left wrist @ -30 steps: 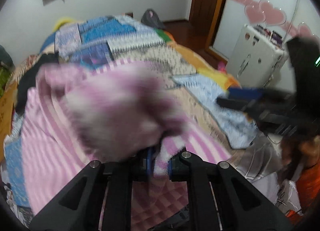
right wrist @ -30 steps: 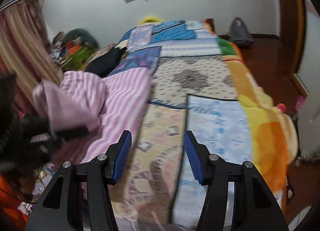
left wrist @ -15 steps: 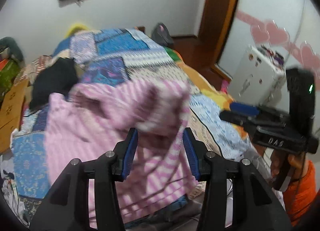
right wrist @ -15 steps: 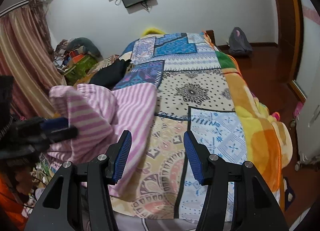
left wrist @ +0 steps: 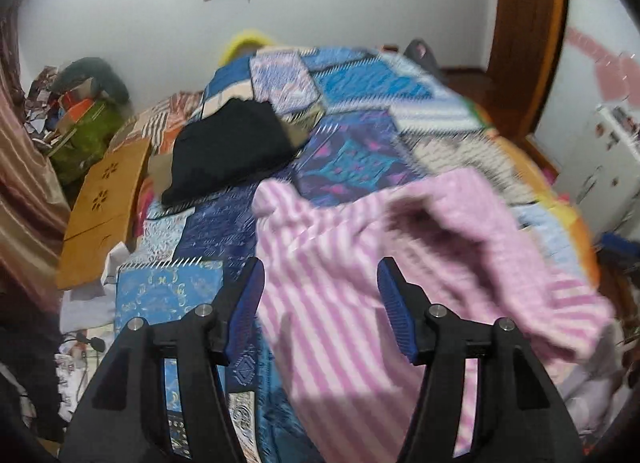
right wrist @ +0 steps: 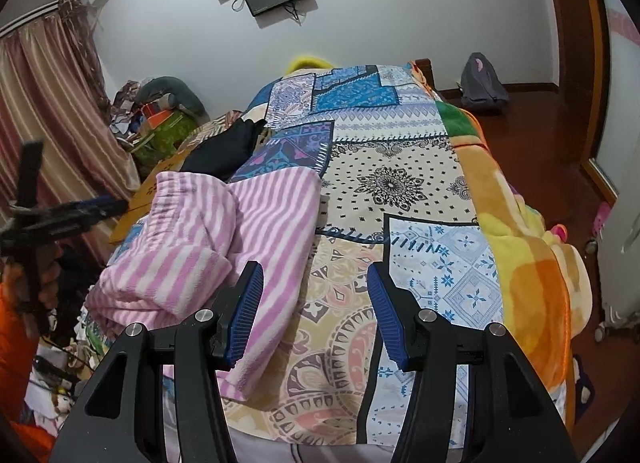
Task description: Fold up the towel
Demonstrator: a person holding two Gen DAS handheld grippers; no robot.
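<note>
A pink-and-white striped terry towel [right wrist: 224, 239] lies on the near left part of a bed covered by a patchwork-print blanket [right wrist: 404, 191] in blues, creams and orange. The towel is doubled over itself but untidily: one end sits in a soft rumpled hump, an edge hangs off the bed's near side, and no corners line up. By this look, a first rough fold is laid down, and smoothing, squaring and further folding remain. The left gripper [left wrist: 320, 303] hovers above the towel with its blue ribbed jaws apart and opening; striped cloth shows through the gap, but the pads do not press on it. The right gripper [right wrist: 316, 311] is held over the bed's near edge, jaws apart and empty, the towel's edge just beside its left jaw. The towel looks thick, fluffy and limp, likely to slump rather than hold a crease. A flat black folded garment [left wrist: 228, 151] rests further up the bed, well apart from the towel.
</note>
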